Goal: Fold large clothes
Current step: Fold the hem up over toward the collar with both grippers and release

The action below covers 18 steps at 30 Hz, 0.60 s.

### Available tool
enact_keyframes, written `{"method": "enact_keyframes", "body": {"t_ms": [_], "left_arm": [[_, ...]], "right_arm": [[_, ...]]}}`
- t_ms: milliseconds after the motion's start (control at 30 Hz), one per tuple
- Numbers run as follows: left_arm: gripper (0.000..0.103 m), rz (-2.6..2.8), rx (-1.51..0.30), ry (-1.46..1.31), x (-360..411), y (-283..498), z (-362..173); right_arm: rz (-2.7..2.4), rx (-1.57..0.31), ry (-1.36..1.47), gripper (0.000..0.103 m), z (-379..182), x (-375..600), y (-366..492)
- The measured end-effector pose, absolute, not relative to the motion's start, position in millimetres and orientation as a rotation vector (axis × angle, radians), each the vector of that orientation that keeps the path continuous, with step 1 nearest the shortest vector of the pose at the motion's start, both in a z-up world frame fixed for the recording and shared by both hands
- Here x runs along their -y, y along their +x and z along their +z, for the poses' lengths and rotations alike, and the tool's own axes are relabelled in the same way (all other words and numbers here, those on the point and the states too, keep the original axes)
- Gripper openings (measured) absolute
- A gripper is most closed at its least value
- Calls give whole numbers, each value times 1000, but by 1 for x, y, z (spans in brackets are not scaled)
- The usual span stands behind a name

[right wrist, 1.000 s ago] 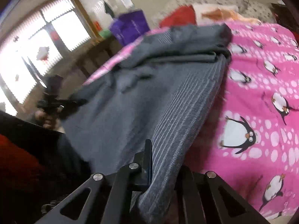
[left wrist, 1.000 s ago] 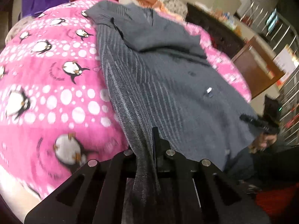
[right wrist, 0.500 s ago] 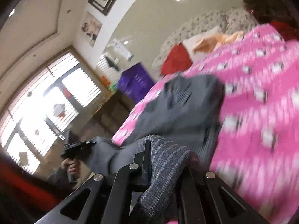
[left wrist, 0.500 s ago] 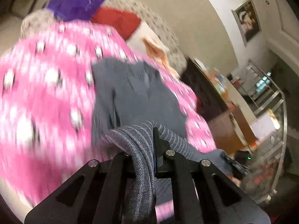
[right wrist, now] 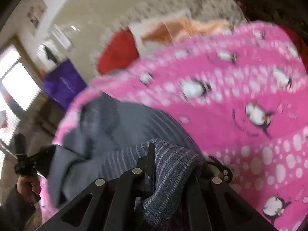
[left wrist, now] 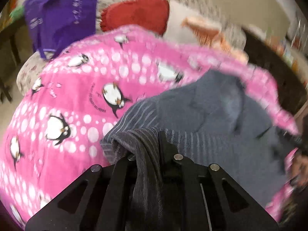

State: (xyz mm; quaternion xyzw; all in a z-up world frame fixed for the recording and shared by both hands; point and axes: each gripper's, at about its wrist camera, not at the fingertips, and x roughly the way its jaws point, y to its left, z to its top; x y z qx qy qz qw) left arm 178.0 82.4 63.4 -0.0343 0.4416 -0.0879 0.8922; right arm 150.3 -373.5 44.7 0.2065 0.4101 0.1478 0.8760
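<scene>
A grey striped knitted garment lies on a bed covered by a pink penguin blanket. My left gripper pinches a bunched edge of it. Its jaws are opening, with the fabric still between them and draped over one finger. In the right wrist view the same garment lies doubled over on the blanket. My right gripper is shut on another bunch of the ribbed edge. The hand holding the left gripper shows at the far left of that view.
At the head of the bed sit a red cushion, an orange cloth and a purple bag. Dark furniture stands to the right of the bed. A bright window is on the left.
Both grippers have swept the held edge up and forward over the garment toward the head of the bed. The garment, spread long before, now lies doubled over.
</scene>
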Motion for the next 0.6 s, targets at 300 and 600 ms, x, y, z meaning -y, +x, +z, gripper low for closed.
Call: {"method": "enact_keyframes", "body": {"t_ms": [300, 600], "left_arm": [[19, -181, -942, -62, -87, 176, 37], [75, -198, -798, -85, -124, 94, 117]], "right_arm": [[329, -928, 546, 20, 30, 388, 146], [446, -780, 448, 24, 122, 386, 35]]}}
